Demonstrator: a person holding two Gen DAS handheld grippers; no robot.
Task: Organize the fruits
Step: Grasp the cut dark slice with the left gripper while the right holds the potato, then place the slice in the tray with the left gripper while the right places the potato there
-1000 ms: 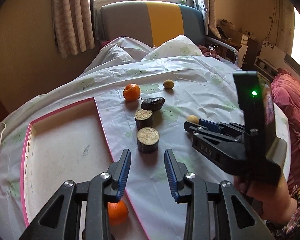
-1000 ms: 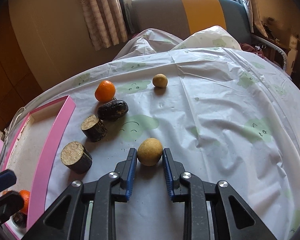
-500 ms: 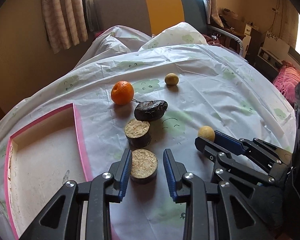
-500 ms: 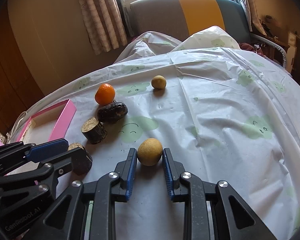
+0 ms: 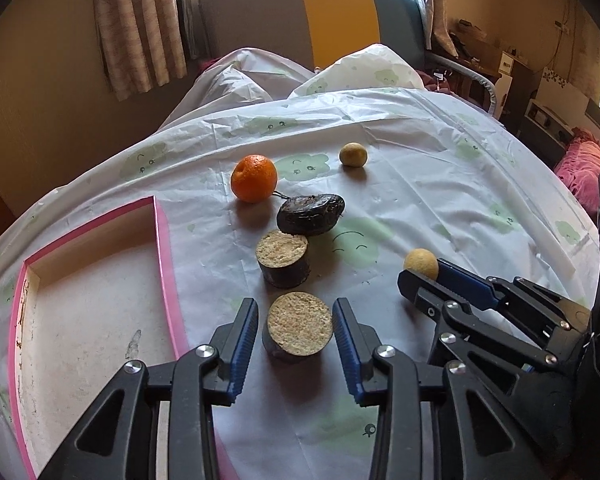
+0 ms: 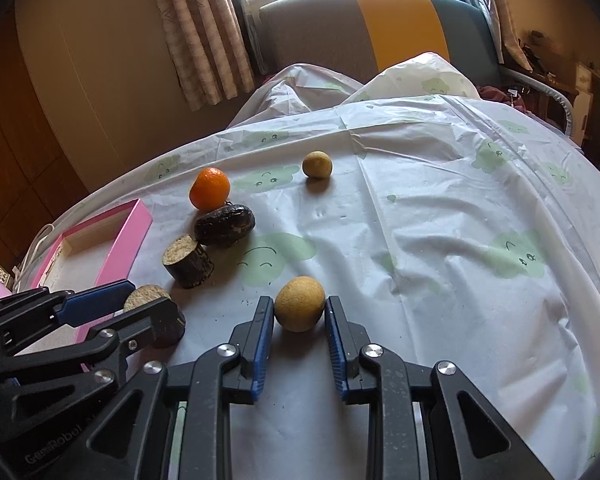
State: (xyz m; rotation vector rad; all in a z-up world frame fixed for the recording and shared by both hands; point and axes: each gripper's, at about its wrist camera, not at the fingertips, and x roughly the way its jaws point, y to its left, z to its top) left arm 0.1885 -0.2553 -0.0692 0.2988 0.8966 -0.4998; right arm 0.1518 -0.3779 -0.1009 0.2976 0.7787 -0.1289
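My left gripper (image 5: 295,322) is open around a dark round cut fruit piece (image 5: 299,330) with a tan top, lying on the cloth beside the pink tray (image 5: 162,232). My right gripper (image 6: 299,316) is closed against a yellow-brown round fruit (image 6: 300,309) that rests on the cloth; it also shows in the left wrist view (image 5: 421,264). A second cut piece (image 5: 284,262), a dark whole fruit (image 5: 310,214), an orange (image 5: 254,178) and a small yellow-green fruit (image 5: 353,155) lie farther back.
The table wears a white plastic cloth (image 6: 440,208) with green cloud prints. The pink tray's white floor (image 5: 80,312) is at the left. A covered chair (image 5: 300,36) stands behind the table. The two grippers are close side by side.
My left gripper has moved right, off the tray, and forward until its open fingers stand around the near cut piece. My right gripper has stayed at the yellow-brown fruit.
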